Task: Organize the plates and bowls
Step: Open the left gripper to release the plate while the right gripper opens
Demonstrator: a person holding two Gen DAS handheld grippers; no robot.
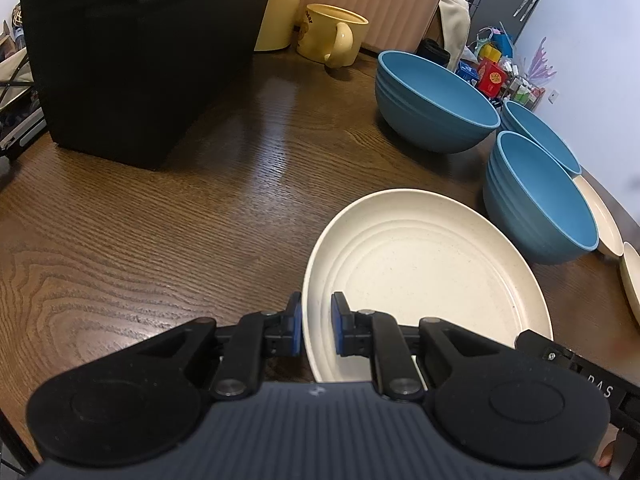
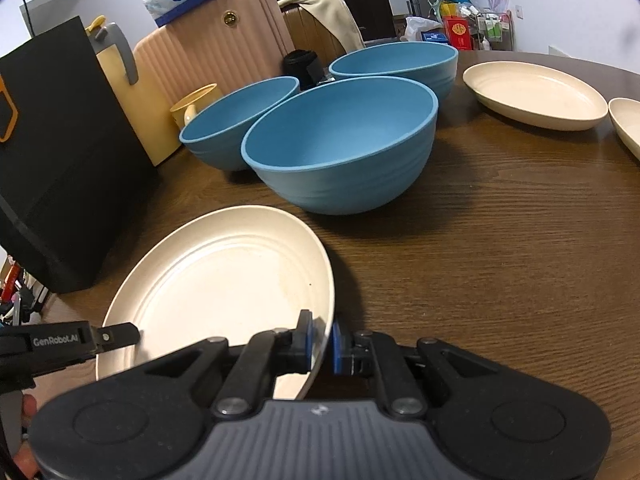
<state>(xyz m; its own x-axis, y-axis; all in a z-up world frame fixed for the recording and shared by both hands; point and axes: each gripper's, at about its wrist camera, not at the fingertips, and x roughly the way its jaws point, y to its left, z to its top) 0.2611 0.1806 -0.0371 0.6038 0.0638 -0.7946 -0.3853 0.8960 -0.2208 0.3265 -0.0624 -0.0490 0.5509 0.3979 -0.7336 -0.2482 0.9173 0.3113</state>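
Wood-grain surface: cream plate near the front edge, left claw and right claw clamped on opposite rims. Keep it level, move both together.

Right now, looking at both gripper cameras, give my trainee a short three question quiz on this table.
1. How many blue bowls stand on the table?
2. True or false: both pairs of jaws grip the same cream plate.
3. The yellow mug stands: A) inside a bowl, B) on a plate, C) on the table beyond the bowls.

Key: 1. Three. 2. True: left gripper and right gripper pinch opposite rims. 3. C.
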